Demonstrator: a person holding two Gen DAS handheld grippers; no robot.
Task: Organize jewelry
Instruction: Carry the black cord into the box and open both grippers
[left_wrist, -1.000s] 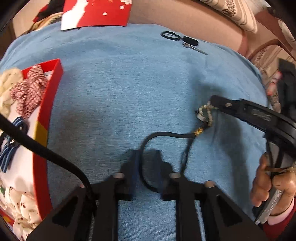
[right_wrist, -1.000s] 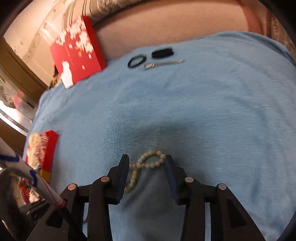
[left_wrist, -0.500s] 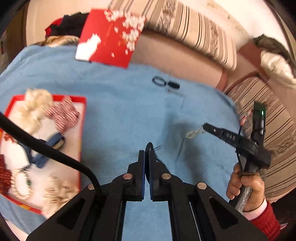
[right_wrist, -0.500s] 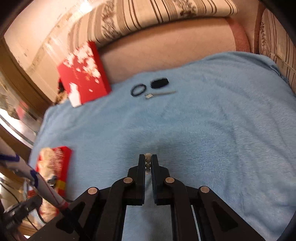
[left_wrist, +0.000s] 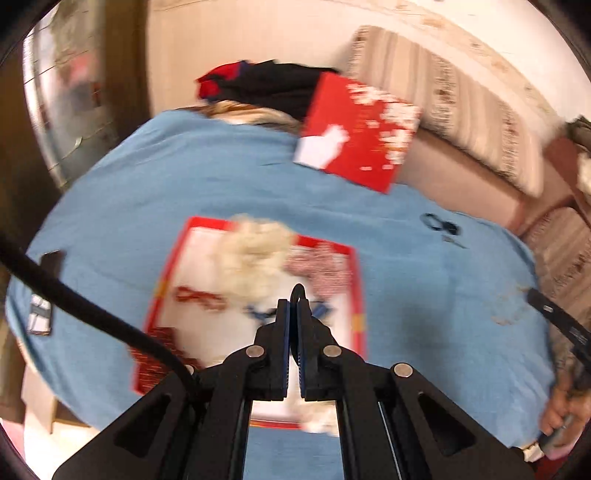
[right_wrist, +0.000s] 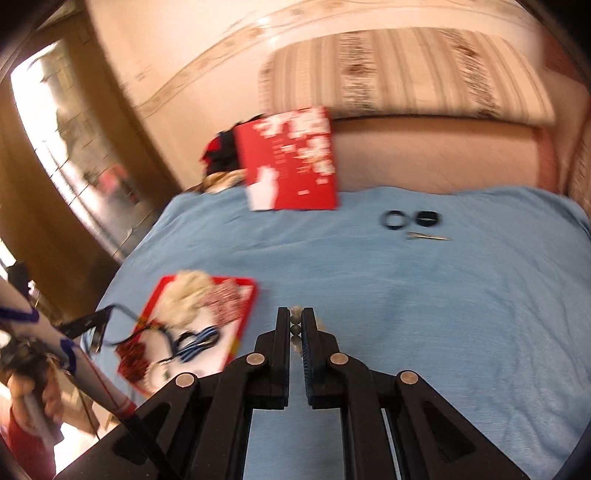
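My left gripper (left_wrist: 294, 308) is shut on a black cord (left_wrist: 297, 292) whose loop sticks up between the fingertips. It hangs above the red tray (left_wrist: 358, 295), which holds scrunchies and bows. My right gripper (right_wrist: 296, 317) is shut on a pale bead bracelet (right_wrist: 296, 311), lifted above the blue cloth, just right of the red tray (right_wrist: 248, 314). The left gripper and dangling black cord (right_wrist: 107, 314) show at the left of the right wrist view. The bead strand (left_wrist: 511, 308) shows blurred at the right of the left wrist view.
A red box lid (right_wrist: 291, 162) leans against the sofa at the back. A black hair tie (right_wrist: 393, 220), a black round item (right_wrist: 427, 218) and a metal clip (right_wrist: 428, 236) lie far right on the blue cloth (right_wrist: 461, 314). A small dark item (left_wrist: 51, 260) lies at the cloth's left edge.
Both grippers closed on the cord and beads, lifted them off the cloth and moved left; the left one is now above the red tray.
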